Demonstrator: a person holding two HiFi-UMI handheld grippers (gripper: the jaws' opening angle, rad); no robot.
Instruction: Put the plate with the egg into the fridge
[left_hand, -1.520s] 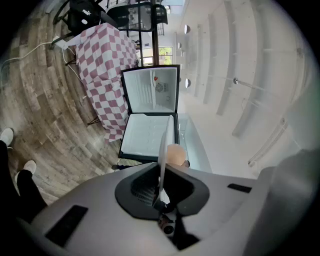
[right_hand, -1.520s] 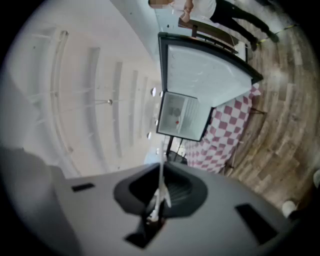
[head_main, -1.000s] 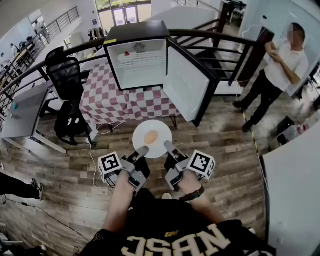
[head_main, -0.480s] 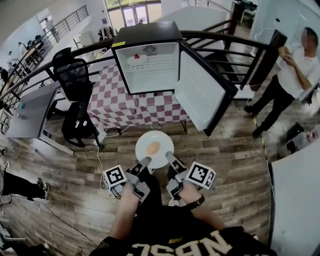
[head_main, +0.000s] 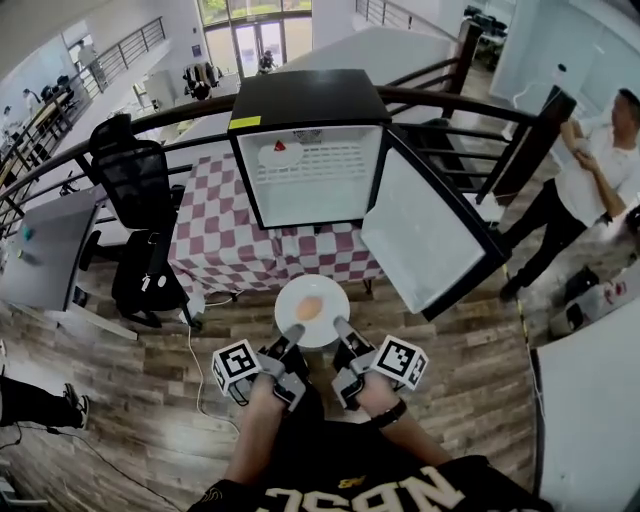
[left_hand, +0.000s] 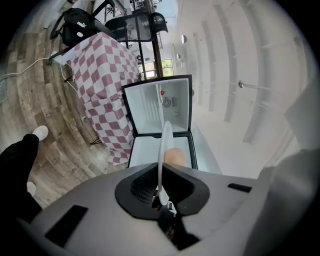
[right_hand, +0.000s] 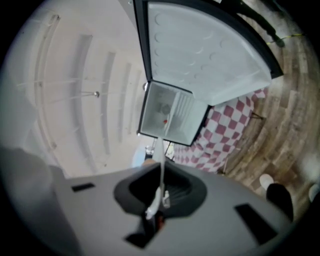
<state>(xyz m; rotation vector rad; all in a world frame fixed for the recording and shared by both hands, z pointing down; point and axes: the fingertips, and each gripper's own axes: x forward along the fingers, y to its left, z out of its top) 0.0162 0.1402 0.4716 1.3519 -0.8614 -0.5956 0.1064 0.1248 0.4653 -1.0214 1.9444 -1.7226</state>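
Plate (head_main: 326, 292) with the egg (head_main: 309, 307) on it is held level above the wooden floor (head_main: 140, 400), just short of the near edge of the checked-cloth counter (head_main: 215, 240). Left gripper (head_main: 296, 331): fingers pinching the plate's near-left rim. Right gripper (head_main: 341, 324): fingers pinching its near-right rim. Fridge (head_main: 300, 100) stands on the counter, door (head_main: 430, 240) swung wide to the right. A small red item (head_main: 281, 146) sits on its upper shelf. Plate not yet inside.

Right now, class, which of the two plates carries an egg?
The plate held by the left gripper and right gripper, outside the fridge. The other plate sits on the fridge's upper shelf with a small red thing on it.
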